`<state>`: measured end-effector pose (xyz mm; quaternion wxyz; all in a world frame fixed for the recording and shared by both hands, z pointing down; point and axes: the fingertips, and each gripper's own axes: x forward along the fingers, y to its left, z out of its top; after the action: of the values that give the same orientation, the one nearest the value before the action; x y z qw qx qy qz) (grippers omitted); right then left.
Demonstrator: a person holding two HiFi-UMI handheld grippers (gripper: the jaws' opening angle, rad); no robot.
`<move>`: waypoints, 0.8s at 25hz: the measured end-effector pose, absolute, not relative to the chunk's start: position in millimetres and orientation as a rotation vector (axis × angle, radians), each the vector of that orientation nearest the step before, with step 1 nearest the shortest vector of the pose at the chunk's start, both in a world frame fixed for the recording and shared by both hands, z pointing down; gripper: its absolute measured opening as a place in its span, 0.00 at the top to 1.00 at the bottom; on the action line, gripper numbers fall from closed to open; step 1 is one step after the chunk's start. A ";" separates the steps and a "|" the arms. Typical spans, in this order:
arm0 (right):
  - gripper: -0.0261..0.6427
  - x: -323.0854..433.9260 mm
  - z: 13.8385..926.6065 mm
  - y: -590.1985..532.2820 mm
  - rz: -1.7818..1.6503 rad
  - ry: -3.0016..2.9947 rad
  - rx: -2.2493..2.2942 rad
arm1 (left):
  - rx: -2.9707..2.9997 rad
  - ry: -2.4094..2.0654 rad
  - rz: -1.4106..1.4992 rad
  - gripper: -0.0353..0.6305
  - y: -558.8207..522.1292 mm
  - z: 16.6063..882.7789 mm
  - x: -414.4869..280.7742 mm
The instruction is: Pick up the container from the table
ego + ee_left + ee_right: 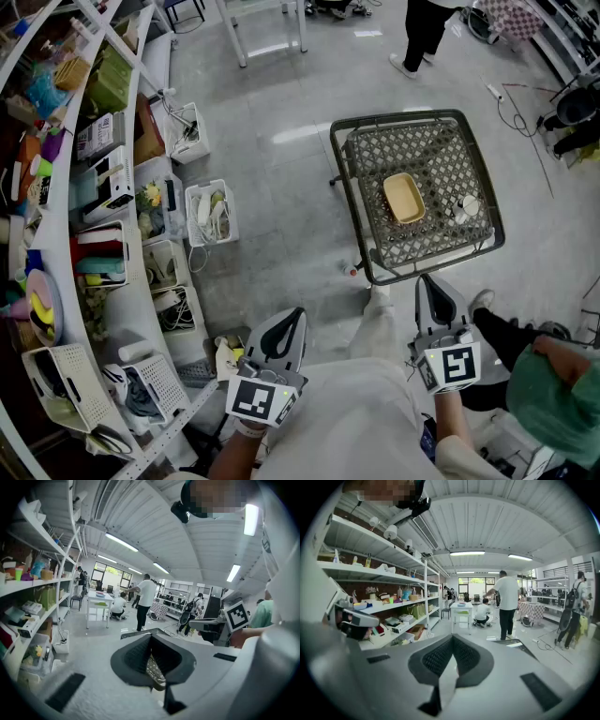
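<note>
On the wire-mesh table (367,134), near the middle of its top, sits the tan, shallow container (404,198), open side up, with a small white item (469,205) just beside it at 3 o'clock. Both tools are held low and close to the person's body, well apart from the container and not touching the table. Seen from the head view, the container lies between 1 and 2 o'clock from the left gripper (281,328) and just short of 12 o'clock from the right gripper (436,298), which is the nearer of the two, its tip close to the table's near edge. Each gripper's own view shows its jaws pressed together with nothing pinched between them. Crowded shelves (56,234) run along the 9 o'clock side of the floor.
</note>
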<state>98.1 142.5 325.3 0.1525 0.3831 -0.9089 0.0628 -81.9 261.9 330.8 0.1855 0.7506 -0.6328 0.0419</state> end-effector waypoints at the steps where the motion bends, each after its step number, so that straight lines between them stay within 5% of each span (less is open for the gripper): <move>1: 0.94 95.5 316.9 158.2 0.165 -2.612 1.097 | 2.123 -1.792 0.113 0.91 271.1 324.9 -87.9; 11: 0.94 118.1 304.3 294.7 0.210 -2.581 1.286 | 2.266 -1.615 0.061 0.91 323.7 295.3 -34.9; 20: 0.94 165.7 293.1 308.7 0.240 -2.585 1.412 | 2.413 -1.580 0.104 0.91 327.2 271.7 6.9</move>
<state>165.7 308.7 293.1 0.0929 0.4756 -0.8710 0.0809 6.9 327.2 271.7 0.1275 0.8291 -0.5431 0.0357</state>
